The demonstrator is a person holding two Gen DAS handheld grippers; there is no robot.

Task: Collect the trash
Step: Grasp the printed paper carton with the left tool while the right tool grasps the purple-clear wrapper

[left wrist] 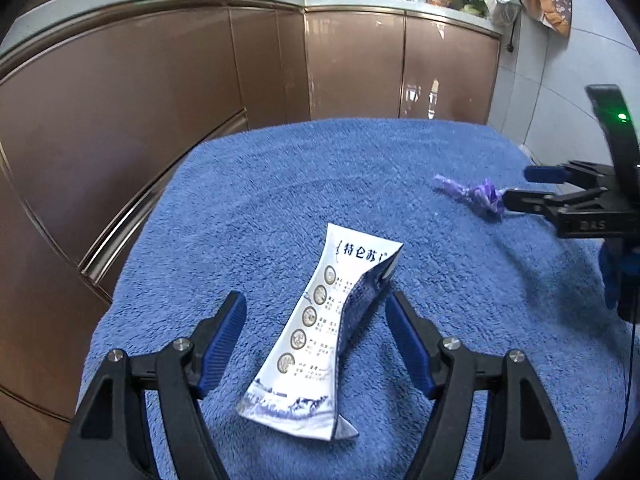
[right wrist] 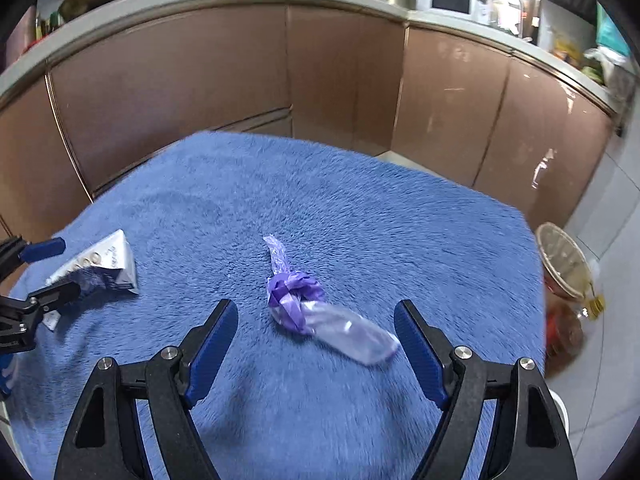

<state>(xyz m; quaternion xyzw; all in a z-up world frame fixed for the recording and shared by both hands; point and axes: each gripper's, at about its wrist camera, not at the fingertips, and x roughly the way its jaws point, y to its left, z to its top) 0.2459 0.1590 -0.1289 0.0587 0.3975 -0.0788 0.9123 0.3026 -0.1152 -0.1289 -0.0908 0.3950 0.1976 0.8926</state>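
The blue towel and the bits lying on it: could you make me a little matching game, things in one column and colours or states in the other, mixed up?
Things:
1. crushed milk carton
2. knotted plastic bag
3. towel
4. cabinet doors

Colours or states:
A. glossy brown, standing behind the table
B. fluffy blue, spread under everything
C. white with blue print, flattened, lying between the open fingers of the left tool
D. purple and see-through, tied in a knot, in front of the right tool

Pairs: 1-C, 2-D, 3-B, 4-A
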